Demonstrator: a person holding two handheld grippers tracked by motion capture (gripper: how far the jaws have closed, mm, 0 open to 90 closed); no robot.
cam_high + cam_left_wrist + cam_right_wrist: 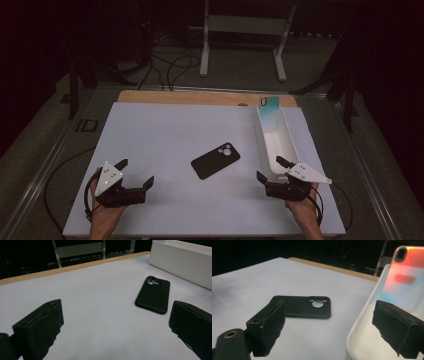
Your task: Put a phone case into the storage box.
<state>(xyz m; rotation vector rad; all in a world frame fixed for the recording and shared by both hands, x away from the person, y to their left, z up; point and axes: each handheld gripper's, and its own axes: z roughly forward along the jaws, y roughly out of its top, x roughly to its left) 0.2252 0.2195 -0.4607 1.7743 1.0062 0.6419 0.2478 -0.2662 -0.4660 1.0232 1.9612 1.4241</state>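
Observation:
A black phone case (pixel 215 160) lies flat, camera cut-out up, in the middle of the white board (pixel 165 135). My left gripper (pixel 136 172) rests open near the front left, aimed at the black case (pixel 153 293), with bare board between its jaws (pixel 116 322). At the front right my right gripper (pixel 270 168) is open at the near end of a long white tray (pixel 287 142). The tray rim (pixel 359 327) sits between its jaws (pixel 329 325). A shiny teal-to-pink phone case (pixel 270 111) leans upright at the tray's far end (pixel 402 277). The black case (pixel 304 307) lies left of the tray.
The board lies on a wooden tabletop whose edge (pixel 200 97) shows along the back. Beyond it, a white stand (pixel 240 25) and cables (pixel 165 65) are on the dark floor. The tray wall (pixel 182 262) rises to the right of the black case.

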